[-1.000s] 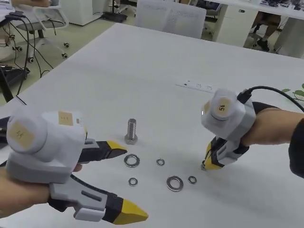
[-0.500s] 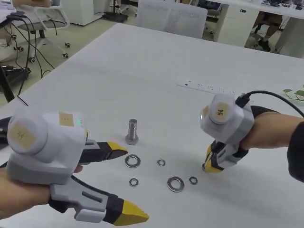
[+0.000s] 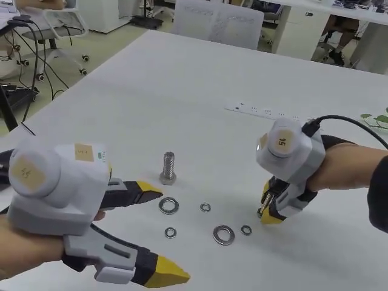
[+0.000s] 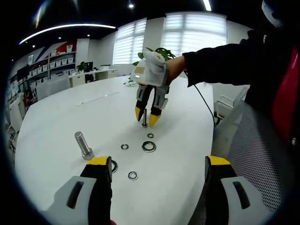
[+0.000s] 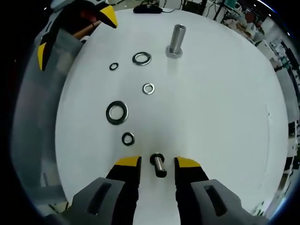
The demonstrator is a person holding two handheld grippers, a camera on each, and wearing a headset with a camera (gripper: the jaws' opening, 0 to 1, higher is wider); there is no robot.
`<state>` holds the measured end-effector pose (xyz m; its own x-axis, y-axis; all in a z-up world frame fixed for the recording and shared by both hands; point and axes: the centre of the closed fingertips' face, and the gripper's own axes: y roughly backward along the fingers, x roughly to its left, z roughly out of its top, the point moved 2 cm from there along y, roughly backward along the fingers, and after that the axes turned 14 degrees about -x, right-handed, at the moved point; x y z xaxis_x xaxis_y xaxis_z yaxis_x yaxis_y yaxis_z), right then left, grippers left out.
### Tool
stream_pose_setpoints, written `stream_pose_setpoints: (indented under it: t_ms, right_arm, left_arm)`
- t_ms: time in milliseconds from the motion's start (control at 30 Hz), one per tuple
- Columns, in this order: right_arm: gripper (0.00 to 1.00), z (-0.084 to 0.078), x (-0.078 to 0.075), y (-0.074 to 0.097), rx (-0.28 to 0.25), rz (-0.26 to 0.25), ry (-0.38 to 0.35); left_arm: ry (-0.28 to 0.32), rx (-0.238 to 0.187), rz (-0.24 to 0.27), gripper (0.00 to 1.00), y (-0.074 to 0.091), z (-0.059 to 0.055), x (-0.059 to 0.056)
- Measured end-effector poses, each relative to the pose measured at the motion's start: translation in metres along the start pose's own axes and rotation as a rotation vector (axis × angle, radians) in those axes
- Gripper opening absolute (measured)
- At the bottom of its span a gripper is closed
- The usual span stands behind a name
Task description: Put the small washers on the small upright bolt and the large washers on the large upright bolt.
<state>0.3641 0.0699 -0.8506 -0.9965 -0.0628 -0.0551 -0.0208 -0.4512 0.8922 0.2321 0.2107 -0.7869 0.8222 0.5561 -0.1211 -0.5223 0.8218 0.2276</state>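
We hold the right gripper (image 3: 267, 213) tip-down around the small bolt (image 5: 158, 165). Its jaws are slightly spread, with a gap on each side, so the bolt seems to stand upright on the white table (image 3: 182, 91) unaided. The left gripper (image 4: 158, 163) hangs wide apart and empty, close to the washers, likely so it can pick one. No washer is threaded yet: two large washers (image 3: 168, 205) and three small washers (image 3: 205, 207) lie flat between the small bolt and the large bolt (image 3: 168, 168).

Holds the left gripper (image 3: 167, 234) low and roughly level, jaws spread wide. Points the right gripper (image 3: 265, 213) steeply downward, wrist raised, jaws narrowly parted and clamping nothing.
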Motion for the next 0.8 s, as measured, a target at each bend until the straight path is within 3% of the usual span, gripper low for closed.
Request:
stream_pose_setpoints:
  t_ms: [300,800]
  right_arm:
    - [0.46,0.014,0.0,0.006,-0.076,-0.004,-0.016]
    - [0.49,0.043,0.02,0.005,-0.136,0.05,0.064]
  left_arm:
    - [-0.001,-0.001,0.001,0.81,0.0,0.001,0.0]
    - [-0.003,-0.002,0.005,0.81,0.0,0.001,0.0]
